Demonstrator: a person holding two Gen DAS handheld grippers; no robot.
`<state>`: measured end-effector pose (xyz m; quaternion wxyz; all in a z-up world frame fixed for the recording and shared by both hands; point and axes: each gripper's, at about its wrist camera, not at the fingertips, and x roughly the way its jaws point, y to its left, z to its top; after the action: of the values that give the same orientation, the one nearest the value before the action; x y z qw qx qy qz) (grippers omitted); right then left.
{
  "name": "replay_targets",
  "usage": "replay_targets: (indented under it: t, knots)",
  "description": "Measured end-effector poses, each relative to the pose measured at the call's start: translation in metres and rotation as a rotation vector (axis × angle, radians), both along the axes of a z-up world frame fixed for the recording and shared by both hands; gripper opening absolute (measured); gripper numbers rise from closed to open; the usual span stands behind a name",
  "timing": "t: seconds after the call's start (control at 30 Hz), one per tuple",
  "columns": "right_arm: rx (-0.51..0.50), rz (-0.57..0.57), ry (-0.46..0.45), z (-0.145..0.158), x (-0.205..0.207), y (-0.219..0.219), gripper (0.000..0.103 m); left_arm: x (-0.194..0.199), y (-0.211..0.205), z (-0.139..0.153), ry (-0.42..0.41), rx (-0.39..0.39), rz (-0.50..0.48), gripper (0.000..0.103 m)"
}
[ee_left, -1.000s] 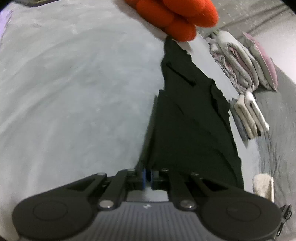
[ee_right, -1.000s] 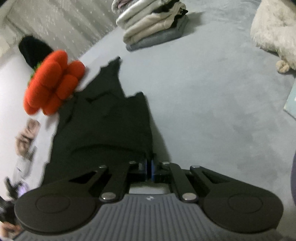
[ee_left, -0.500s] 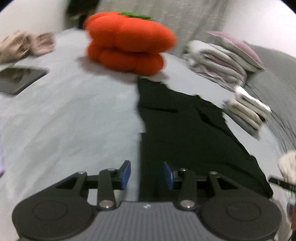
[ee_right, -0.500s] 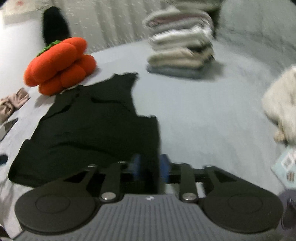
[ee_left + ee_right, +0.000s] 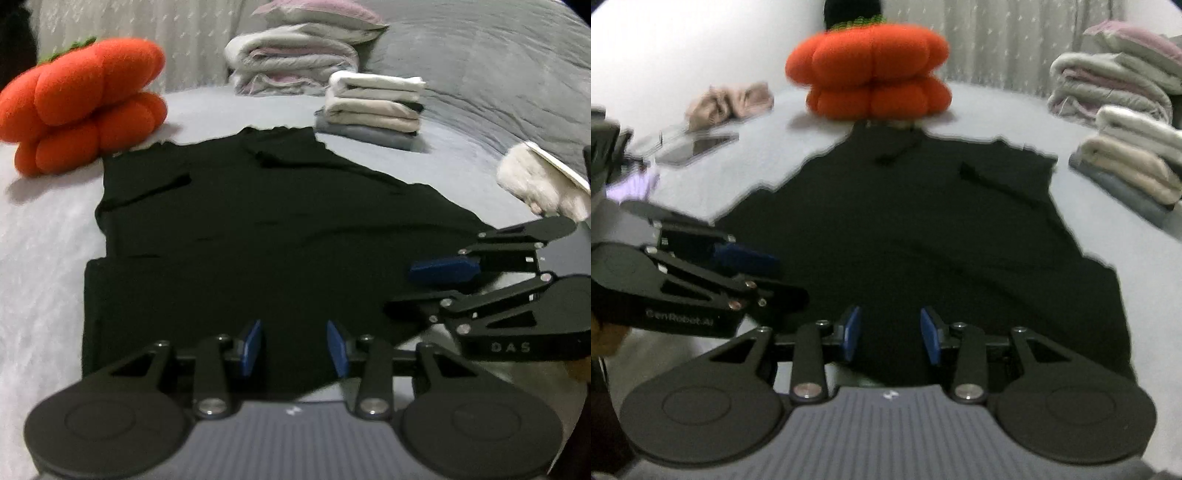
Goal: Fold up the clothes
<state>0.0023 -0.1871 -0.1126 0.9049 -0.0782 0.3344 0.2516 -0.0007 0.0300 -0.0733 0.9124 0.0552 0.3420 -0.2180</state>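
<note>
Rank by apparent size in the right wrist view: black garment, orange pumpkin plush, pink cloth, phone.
1. black garment, by far the largest.
2. orange pumpkin plush.
3-4. pink cloth and phone look alike; both are far and blurred, so no ranking.

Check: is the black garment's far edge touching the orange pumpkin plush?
Cannot tell. In the right wrist view the black garment runs up to the orange pumpkin plush, but blur and shadow hide whether they meet.
</note>
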Motion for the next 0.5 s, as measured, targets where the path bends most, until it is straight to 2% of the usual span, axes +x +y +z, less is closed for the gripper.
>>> replay_targets:
  t: [0.13,0.33,0.43,0.5]
  knots:
    - [-0.004,0.059,-0.052,-0.007,-0.015,-0.018,0.044,-0.019,0.023,-0.002,-0.008,-0.049,-0.041,0.041]
    - [0.051,0.069,-0.055,-0.004,-0.029,-0.049,0.047,-0.036,0.046,0.002,-0.025,-0.128,-0.063,0.042]
    - [0.064,0.057,-0.081,0.004,-0.025,-0.042,0.047,-0.031,0.044,0.017,-0.072,-0.195,-0.058,0.046]
    - [0.073,0.049,-0.104,0.010,-0.020,-0.034,0.047,-0.022,0.039,0.023,-0.108,-0.206,-0.040,0.052]
